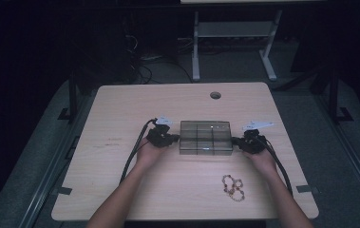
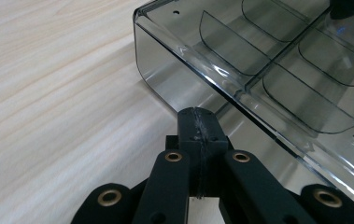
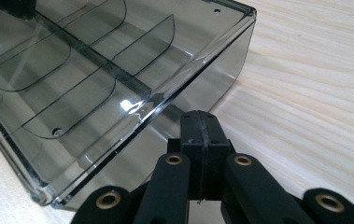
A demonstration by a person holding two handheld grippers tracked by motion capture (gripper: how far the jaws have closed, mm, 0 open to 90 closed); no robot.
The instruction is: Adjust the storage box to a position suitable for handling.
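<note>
Two closed grippers flank a smoky clear compartment box on a wooden table.

High view: the box sits mid-table, with the left gripper at its left end and the right gripper at its right end; a beaded bracelet lies nearer the person, apart from the box. Left gripper view: the jaws are pressed together with nothing between them, their tips against the box's side wall, below its rim. Right gripper view: the jaws are likewise pressed together and empty, tips at the box's wall; curved dividers show inside the box.
</note>
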